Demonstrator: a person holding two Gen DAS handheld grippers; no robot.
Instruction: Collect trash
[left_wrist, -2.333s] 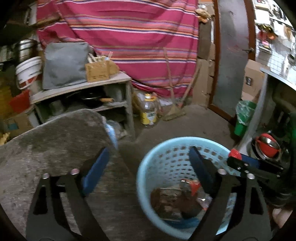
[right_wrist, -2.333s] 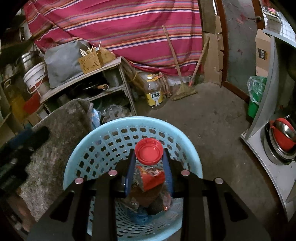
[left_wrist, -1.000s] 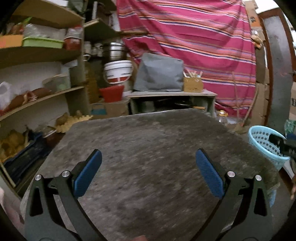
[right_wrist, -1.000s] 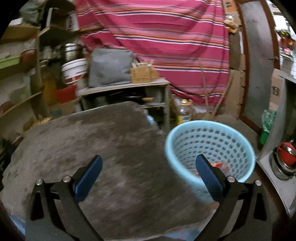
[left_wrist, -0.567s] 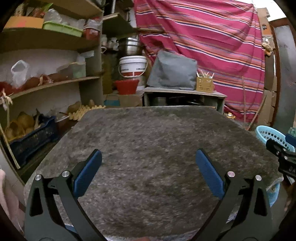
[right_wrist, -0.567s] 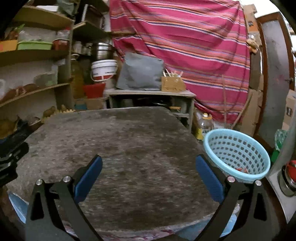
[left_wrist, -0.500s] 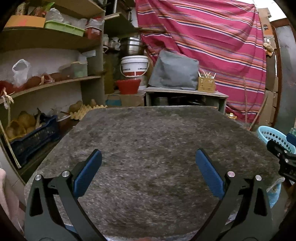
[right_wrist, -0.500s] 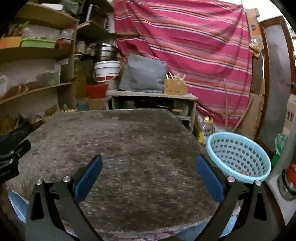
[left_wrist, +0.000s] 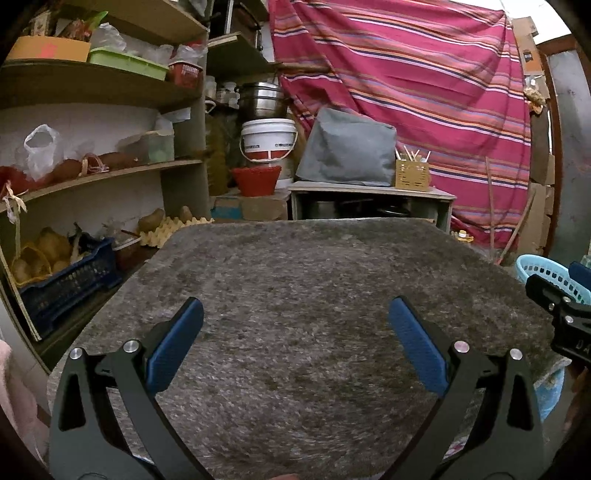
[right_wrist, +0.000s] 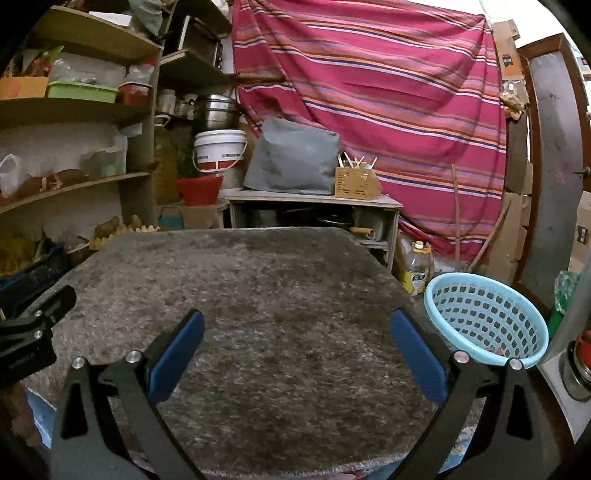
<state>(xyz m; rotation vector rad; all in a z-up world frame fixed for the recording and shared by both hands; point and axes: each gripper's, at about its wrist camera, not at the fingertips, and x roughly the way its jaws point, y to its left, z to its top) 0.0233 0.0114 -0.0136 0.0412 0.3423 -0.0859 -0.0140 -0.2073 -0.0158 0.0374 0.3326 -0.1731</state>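
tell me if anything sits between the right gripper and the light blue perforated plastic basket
Nothing visible does. The open right gripper hangs over the grey fuzzy mat, and the light blue perforated plastic basket stands past the mat's right edge.

Table (right_wrist: 258, 295) w/ grey shaggy rug (left_wrist: 314, 295) covering top

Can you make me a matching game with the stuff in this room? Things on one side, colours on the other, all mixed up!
Things:
1. laundry-style basket beside the table
2. bucket by the shelves
3. hanging cloth on the back wall
4. pads of the right hand-held gripper

Colours:
A. pink-red with stripes
B. dark blue
C. light blue
D. white with a red band

Pairs: 1-C, 2-D, 3-A, 4-B
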